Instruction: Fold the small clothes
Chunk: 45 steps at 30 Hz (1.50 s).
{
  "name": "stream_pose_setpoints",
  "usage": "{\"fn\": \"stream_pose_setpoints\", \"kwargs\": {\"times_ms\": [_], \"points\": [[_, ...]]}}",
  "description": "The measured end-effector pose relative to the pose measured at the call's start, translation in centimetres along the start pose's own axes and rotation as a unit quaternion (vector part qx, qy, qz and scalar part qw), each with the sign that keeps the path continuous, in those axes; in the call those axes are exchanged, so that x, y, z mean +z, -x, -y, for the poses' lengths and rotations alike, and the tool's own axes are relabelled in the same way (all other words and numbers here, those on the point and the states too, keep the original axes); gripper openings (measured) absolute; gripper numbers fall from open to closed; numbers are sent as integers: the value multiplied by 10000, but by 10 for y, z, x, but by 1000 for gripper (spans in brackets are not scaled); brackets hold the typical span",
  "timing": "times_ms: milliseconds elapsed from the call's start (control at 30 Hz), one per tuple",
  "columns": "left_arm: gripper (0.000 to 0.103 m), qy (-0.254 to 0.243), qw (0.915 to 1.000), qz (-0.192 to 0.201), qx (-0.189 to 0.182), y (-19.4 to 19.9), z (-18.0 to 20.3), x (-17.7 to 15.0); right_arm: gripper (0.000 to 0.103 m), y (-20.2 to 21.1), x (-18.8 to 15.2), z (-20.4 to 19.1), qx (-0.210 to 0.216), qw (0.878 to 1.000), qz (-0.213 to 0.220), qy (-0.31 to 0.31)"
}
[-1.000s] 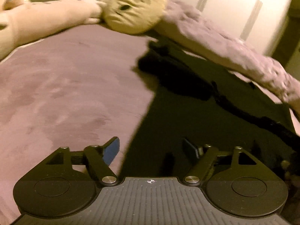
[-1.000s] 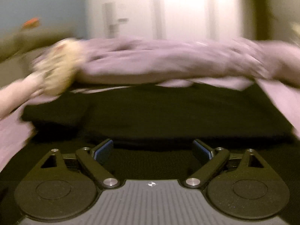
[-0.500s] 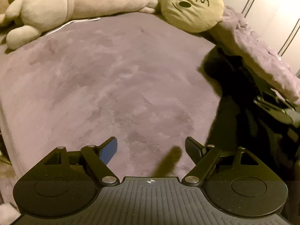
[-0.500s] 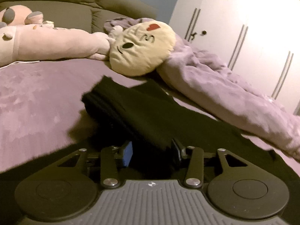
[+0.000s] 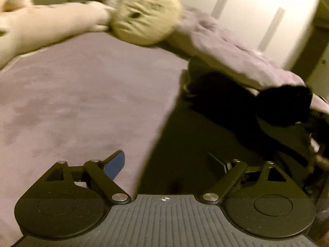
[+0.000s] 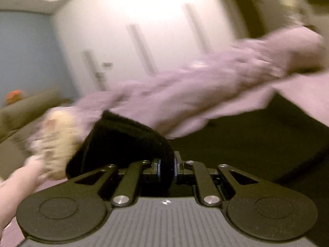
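our right gripper (image 6: 166, 169) is clamped on a thick fold of the soft black knit garment (image 6: 127, 142), which bulges up and to the left from the blue pads. our left gripper (image 5: 167, 162) is spread wide and holds nothing, one finger over the plush mauve bedspread (image 5: 72, 103), the other over the garment's flat dark spread (image 5: 195, 140). beyond lie a round cream plush face cushion (image 5: 146, 16), a long pale pink stuffed toy (image 5: 47, 24) and a rumpled lilac fleece blanket (image 5: 232, 51), all blurred.
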<state>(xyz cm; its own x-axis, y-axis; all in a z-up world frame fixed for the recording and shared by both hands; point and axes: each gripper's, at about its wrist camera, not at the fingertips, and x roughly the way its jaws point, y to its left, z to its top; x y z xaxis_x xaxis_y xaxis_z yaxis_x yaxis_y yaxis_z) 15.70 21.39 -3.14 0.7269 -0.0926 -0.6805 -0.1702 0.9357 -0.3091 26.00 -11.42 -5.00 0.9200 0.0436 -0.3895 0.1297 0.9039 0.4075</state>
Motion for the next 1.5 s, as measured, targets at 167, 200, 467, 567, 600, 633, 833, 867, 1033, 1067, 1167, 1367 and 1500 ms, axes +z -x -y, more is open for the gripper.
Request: {"fn": "stream_pose_setpoints", "kwargs": {"times_ms": [167,200,467,567,600,633,833,867,1033,1067,1167,1367,1500], "points": [[90,57,9981,-557,-246,-37,33,-3,18,-13,-4,77,-197,9891,-877,-1169],[90,-29,9981,-551,-288,-40,39,-3,19,-12,-3,79,-247,9901,-824,-1105],[91,-753,9963,-378,161,-82,79,23,39,-27,15,60,-739,9940,-550,584],[91,-963,9943,-323,334,-103,86,34,56,-34,27,72,-832,9939,-526,492],[91,-1025,9934,-278,435,-109,87,35,56,-39,29,78,-832,9942,-584,357],[91,-1120,9921,-279,487,-116,88,38,56,-37,30,87,-797,9945,-648,205],[90,-1035,9926,-246,581,-138,89,50,55,-39,27,142,-325,9884,-893,-1186],[90,-1041,9924,-249,607,-140,91,51,53,-43,27,145,-208,9870,-918,-1304],[90,-1065,9914,-364,662,-144,101,53,19,-60,33,135,38,9885,-1064,-1074],[90,-1076,9913,-375,663,-144,102,53,13,-62,36,133,50,9891,-1105,-971],[90,-1135,9904,-381,686,-143,104,52,11,-62,43,124,71,9922,-1075,-633],[90,-1114,9902,-463,699,-143,105,52,9,-55,54,111,-13,9970,-770,-32],[90,-1142,9904,-488,599,-140,105,55,9,-55,63,102,-85,9968,-685,407]]}}
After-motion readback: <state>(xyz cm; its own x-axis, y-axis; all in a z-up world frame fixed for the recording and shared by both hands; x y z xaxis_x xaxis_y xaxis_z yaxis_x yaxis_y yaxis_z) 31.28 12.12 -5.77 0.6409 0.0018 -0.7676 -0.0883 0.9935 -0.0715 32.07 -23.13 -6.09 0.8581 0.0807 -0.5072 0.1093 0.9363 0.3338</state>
